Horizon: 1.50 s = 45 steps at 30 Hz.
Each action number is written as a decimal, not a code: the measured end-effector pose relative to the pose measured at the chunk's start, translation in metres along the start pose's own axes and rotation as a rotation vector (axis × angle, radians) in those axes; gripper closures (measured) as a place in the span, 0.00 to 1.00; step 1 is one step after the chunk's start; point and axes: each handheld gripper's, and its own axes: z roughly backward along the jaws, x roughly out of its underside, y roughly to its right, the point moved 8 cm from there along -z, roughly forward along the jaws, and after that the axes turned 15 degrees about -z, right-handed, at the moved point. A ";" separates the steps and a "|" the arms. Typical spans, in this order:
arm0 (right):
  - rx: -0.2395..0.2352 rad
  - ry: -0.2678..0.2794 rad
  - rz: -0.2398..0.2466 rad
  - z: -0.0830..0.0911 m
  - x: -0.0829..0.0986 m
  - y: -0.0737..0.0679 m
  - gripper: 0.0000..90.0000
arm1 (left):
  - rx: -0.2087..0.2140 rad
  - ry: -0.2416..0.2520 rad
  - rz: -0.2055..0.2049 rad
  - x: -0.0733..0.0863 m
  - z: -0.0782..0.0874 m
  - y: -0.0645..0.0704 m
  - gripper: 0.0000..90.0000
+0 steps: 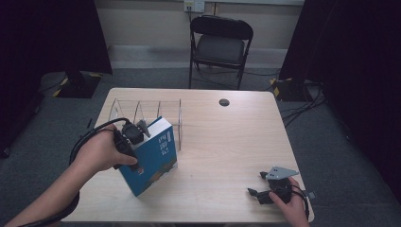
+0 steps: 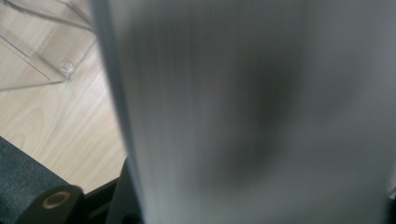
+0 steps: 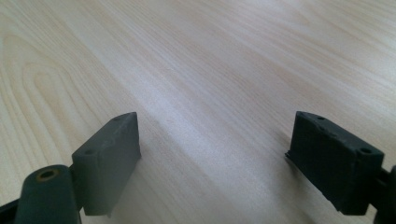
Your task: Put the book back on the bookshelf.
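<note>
From the high view, we see the left gripper clamped on the blue book, standing tilted on the table just in front of the clear rack. Our left gripper view: the book's page edges blur right up close. Right gripper view: right gripper, jaws wide apart over bare wood.
</note>
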 end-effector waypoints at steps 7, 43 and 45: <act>-0.001 0.000 0.000 0.000 0.000 0.000 0.17 | -0.010 -0.025 -0.045 0.001 0.000 0.002 0.66; -0.004 0.004 0.002 -0.001 -0.001 0.000 0.17 | 0.065 0.019 0.053 -0.005 0.004 0.009 0.69; -0.004 0.004 0.002 -0.001 -0.001 0.001 0.17 | 0.074 0.012 0.068 -0.007 0.006 0.009 0.69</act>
